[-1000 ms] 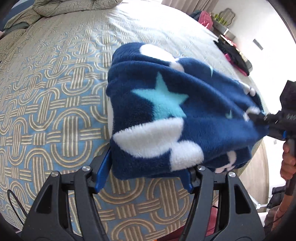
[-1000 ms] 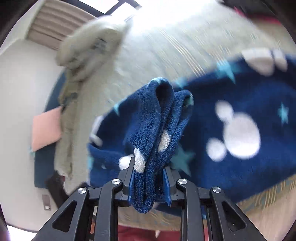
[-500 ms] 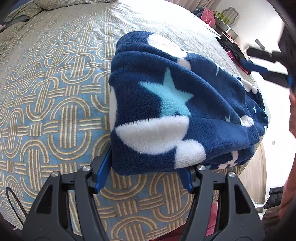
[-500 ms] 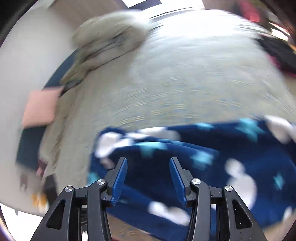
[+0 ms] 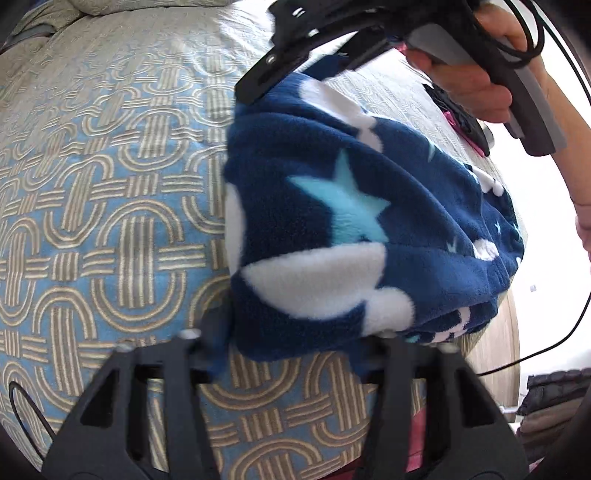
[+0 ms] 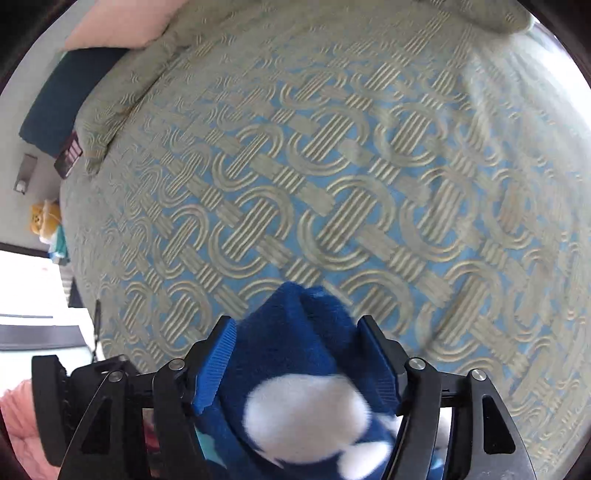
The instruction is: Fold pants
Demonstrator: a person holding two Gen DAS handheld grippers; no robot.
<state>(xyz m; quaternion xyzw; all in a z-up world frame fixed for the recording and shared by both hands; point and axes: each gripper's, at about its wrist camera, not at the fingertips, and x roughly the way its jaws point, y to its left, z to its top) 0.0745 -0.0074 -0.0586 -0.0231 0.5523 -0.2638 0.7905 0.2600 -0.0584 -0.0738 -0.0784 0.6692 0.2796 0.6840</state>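
The pants (image 5: 351, 229) are dark blue fleece with white shapes and light blue stars, lying folded in a thick bundle on the bed. My left gripper (image 5: 291, 354) is open, its jaws wide on either side of the bundle's near edge. My right gripper (image 5: 295, 70) reaches in from the upper right over the bundle's far end. In the right wrist view the right gripper (image 6: 299, 354) is open with a fold of the pants (image 6: 295, 369) between its blue pads (image 6: 216, 365), which stand apart from the cloth.
The bedspread (image 5: 110, 221) is blue with beige interlocking loops and also fills the right wrist view (image 6: 332, 184). A rumpled duvet (image 5: 129, 5) lies at the head. Dark and pink clothes (image 5: 461, 122) lie at the far right edge. A pink pillow (image 6: 118, 29) sits at the upper left.
My right gripper let go of the pants end, swung across above the bed, and now straddles a fold at the far end. The left gripper has stayed open at the near edge.
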